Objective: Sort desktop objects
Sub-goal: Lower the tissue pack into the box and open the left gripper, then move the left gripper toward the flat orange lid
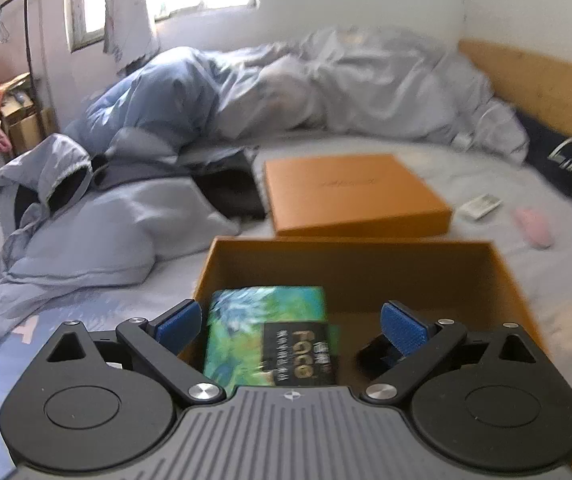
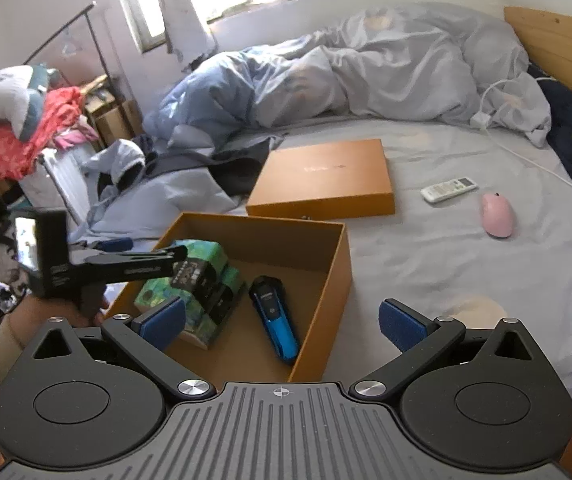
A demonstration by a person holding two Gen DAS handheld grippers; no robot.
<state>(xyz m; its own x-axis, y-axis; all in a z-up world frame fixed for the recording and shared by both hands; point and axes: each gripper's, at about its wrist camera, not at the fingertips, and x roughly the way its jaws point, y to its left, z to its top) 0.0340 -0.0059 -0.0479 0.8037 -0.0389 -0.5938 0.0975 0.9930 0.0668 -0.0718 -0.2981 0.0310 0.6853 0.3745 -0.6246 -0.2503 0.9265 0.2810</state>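
An open orange cardboard box [image 2: 318, 280] sits on the grey bedsheet [image 2: 466, 272], its flat orange lid [image 2: 322, 180] lying just beyond it. Inside the box lie green tissue packs with black labels [image 2: 201, 280], stacked at the left wall, and one blue-and-black handheld device [image 2: 275, 322] beside them, its long axis running from the box's far side toward the near wall.

The left gripper [image 1: 290, 324] hovers over the stack with its blue pads spread wide; the top pack sits between them, apparently unclamped, though blur leaves contact uncertain. The right gripper [image 2: 281, 324] is also spread and holds nothing.

Out on the sheet remain one white remote control [image 2: 449, 189] and one pink computer mouse [image 2: 497, 215], near each other and well apart from the box, ahead and to the right of the right gripper. That gripper is the nearer one. The remote's long axis runs roughly left to right, tilted slightly; the mouse points away. The exact count of tissue packs cannot be told.
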